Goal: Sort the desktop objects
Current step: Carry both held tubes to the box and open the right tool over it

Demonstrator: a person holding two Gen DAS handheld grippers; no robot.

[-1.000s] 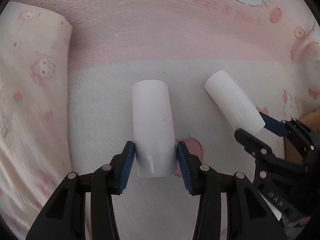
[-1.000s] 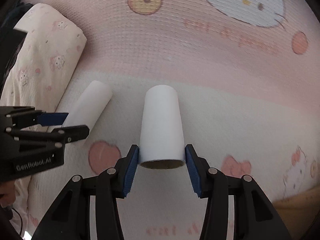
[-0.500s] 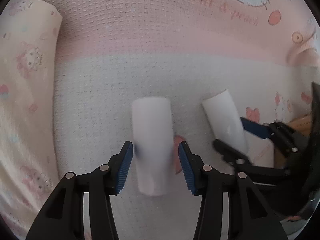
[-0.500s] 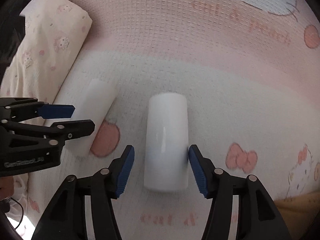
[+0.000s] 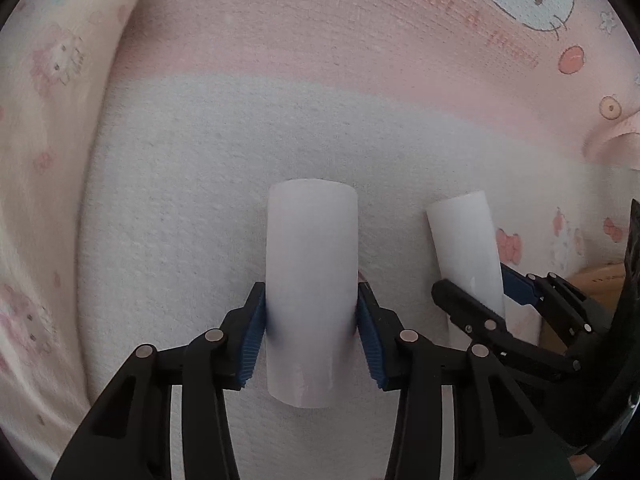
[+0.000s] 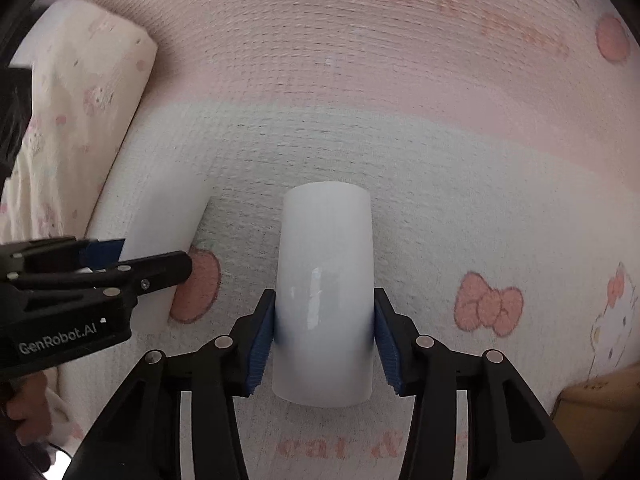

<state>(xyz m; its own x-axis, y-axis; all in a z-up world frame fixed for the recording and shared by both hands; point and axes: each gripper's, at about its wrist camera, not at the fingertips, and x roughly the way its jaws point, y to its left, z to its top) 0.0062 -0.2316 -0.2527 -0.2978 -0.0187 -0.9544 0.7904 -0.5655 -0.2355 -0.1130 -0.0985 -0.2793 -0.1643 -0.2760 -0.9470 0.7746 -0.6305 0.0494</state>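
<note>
White and smooth, one tube (image 5: 311,292) lies on the pink-and-white blanket (image 5: 180,216), pinched between the blue pads of the left tongs (image 5: 311,336). To its right a second white tube (image 6: 325,292) lies near it and apart, pinched the same way by the right tongs (image 6: 325,336). A cream pillow (image 5: 44,120) borders the blanket on the far left.

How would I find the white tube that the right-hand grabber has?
Look at the pink-and-white cartoon-cat blanket. On its white band are two white tubes side by side. Yours is the glossier tube in the right gripper, next to the pink bow print; the matte tube is beside the pillow.
</note>
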